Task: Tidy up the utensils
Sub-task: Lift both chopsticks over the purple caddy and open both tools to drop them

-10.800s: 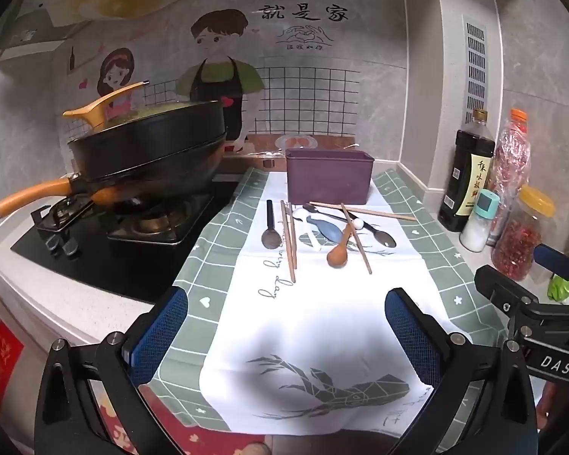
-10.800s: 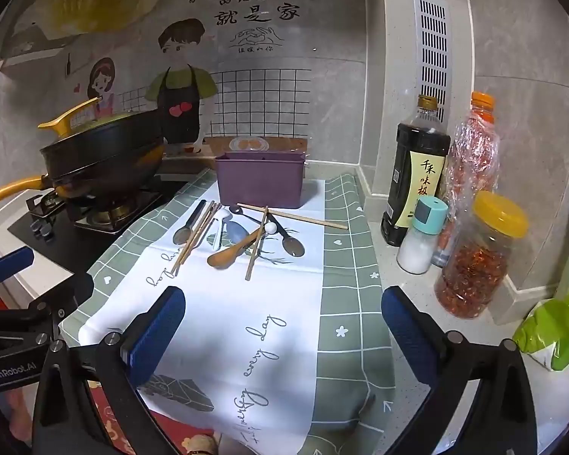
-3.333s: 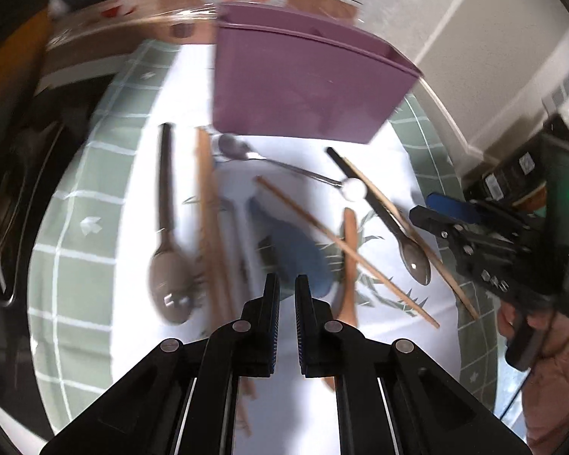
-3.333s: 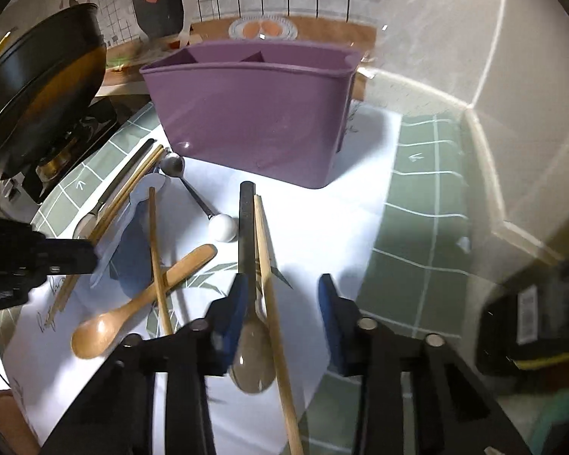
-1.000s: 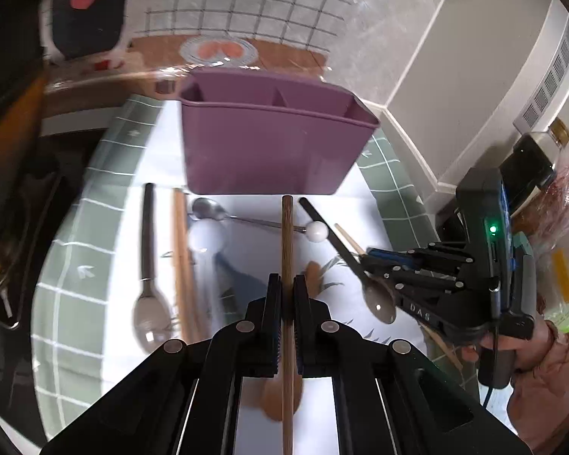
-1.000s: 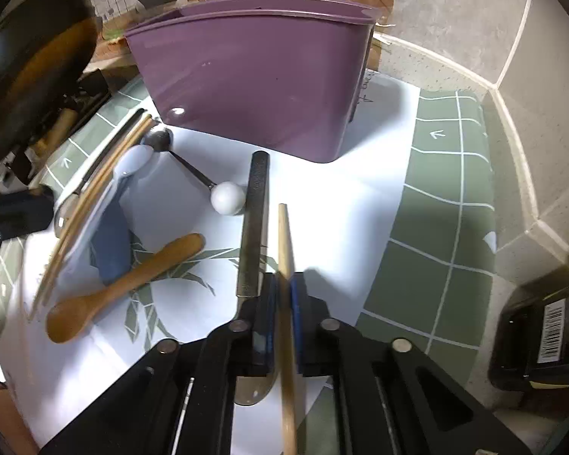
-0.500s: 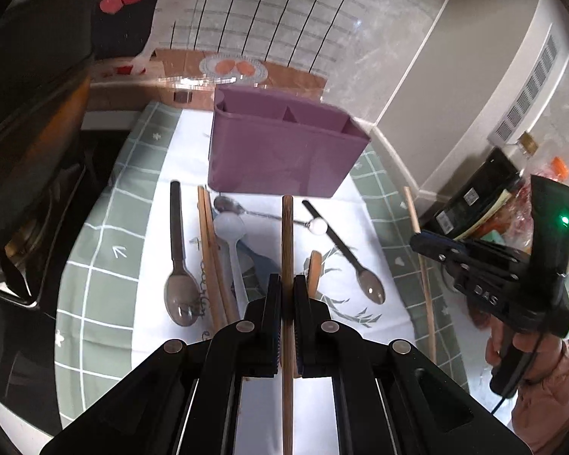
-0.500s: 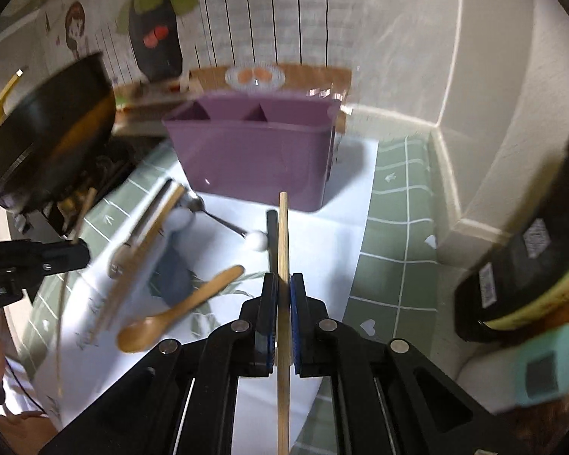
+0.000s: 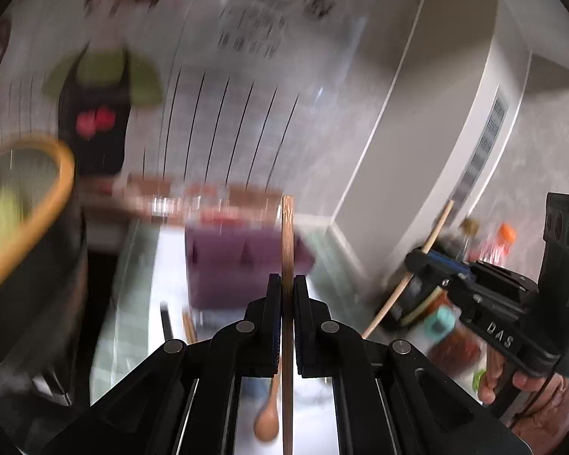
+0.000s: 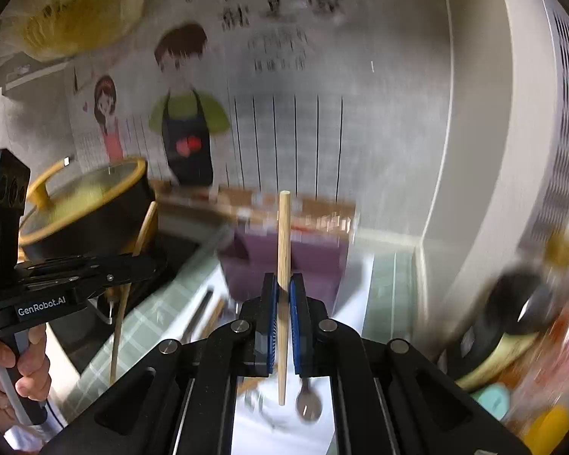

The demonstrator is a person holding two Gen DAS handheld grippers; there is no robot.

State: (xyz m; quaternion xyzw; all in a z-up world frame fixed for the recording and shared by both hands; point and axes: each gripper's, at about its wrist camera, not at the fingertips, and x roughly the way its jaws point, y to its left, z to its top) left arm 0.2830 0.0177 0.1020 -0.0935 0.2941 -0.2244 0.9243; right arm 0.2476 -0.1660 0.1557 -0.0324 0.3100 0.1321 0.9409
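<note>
My left gripper is shut on a wooden chopstick that points forward, lifted above the cloth. My right gripper is shut on a second wooden chopstick, also raised. Beyond both stands the purple utensil box, blurred. In the left wrist view the right gripper shows at the right with its chopstick slanting through it. In the right wrist view the left gripper shows at the left with its chopstick. A wooden spoon and a metal spoon lie on the cloth below.
A black pan with a yellow-rimmed lid sits on the stove at the left. Bottles and jars crowd the right corner by the wall. More utensils lie on the green-checked cloth before the box. A hand grips the left handle.
Both grippers have risen and tipped up with their chopsticks, so the box and cloth sit lower in view and the wall poster fills the top. The grips stay closed.
</note>
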